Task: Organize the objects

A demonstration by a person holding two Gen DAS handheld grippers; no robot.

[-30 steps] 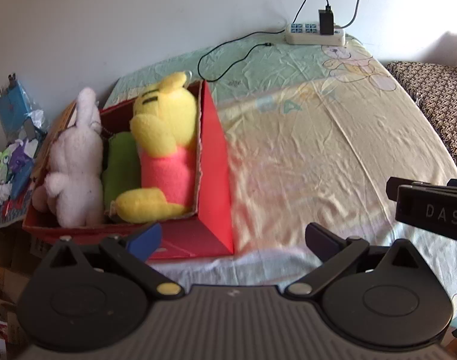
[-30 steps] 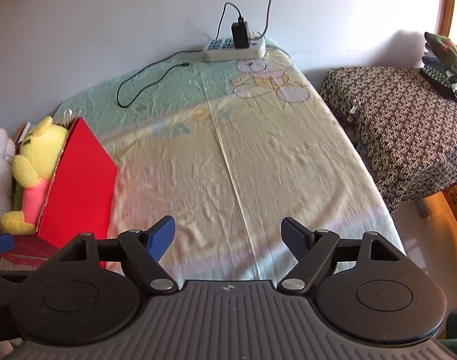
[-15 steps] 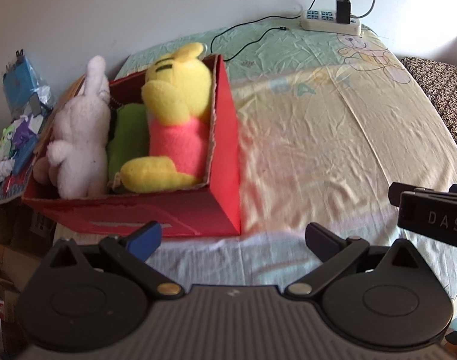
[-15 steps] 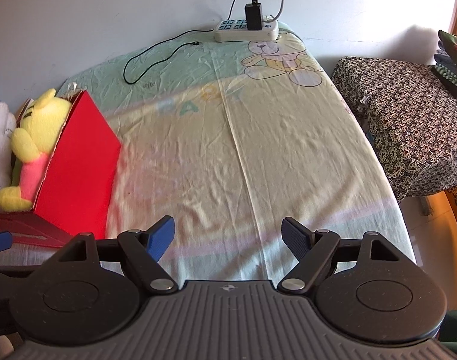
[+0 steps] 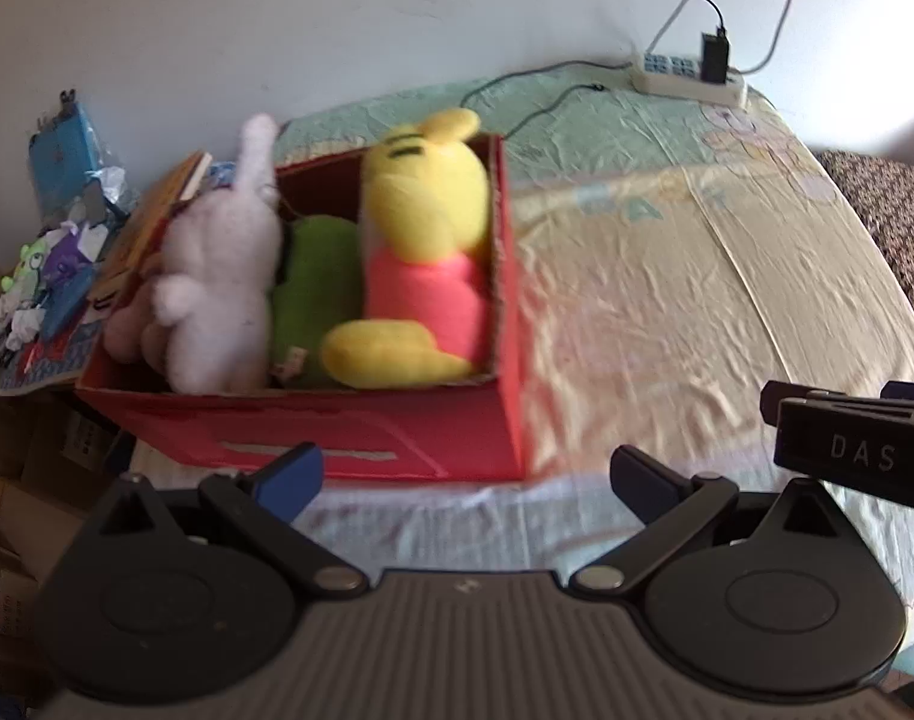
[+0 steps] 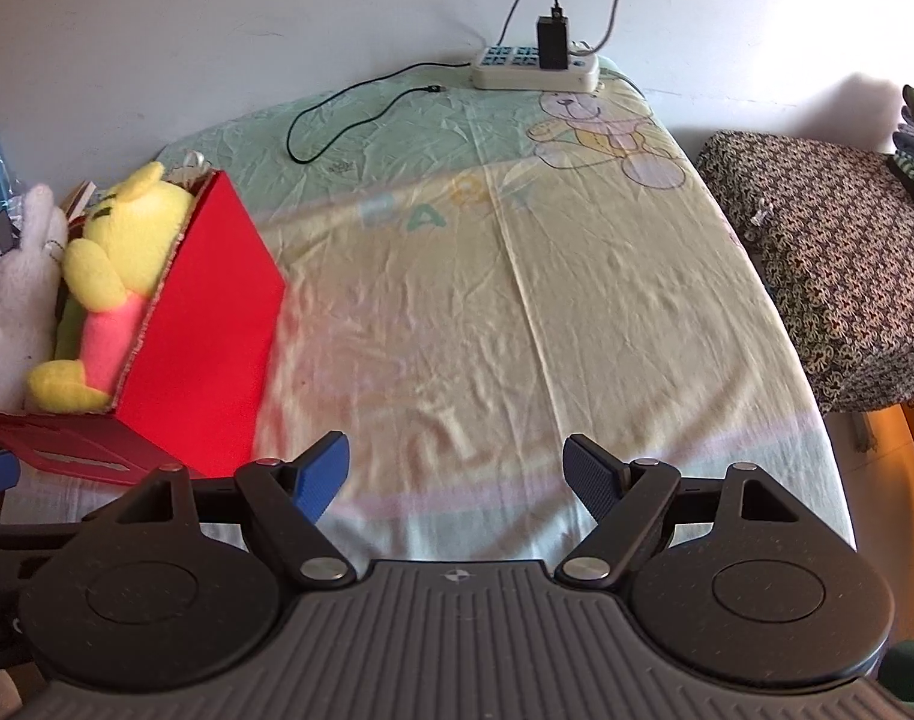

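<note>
A red box (image 5: 360, 444) stands at the bed's left edge and also shows in the right wrist view (image 6: 204, 348). It holds a yellow bear in a pink shirt (image 5: 423, 258), a white rabbit (image 5: 216, 294) and a green plush (image 5: 312, 282) between them. The bear (image 6: 120, 276) and rabbit (image 6: 18, 294) also show in the right wrist view. My left gripper (image 5: 466, 474) is open and empty, just in front of the box. My right gripper (image 6: 457, 471) is open and empty over the sheet, right of the box.
A power strip (image 6: 535, 66) with a plugged charger and a black cable (image 6: 348, 114) lie at the bed's far end. A patterned-cloth table (image 6: 829, 264) stands at the right. Clutter of packets and toys (image 5: 48, 264) sits left of the box. The sheet (image 6: 517, 300) is wrinkled.
Both grippers have risen and pulled back a little, so the box and toys are seen more from above. Both stay open and empty. The toys have not moved.
</note>
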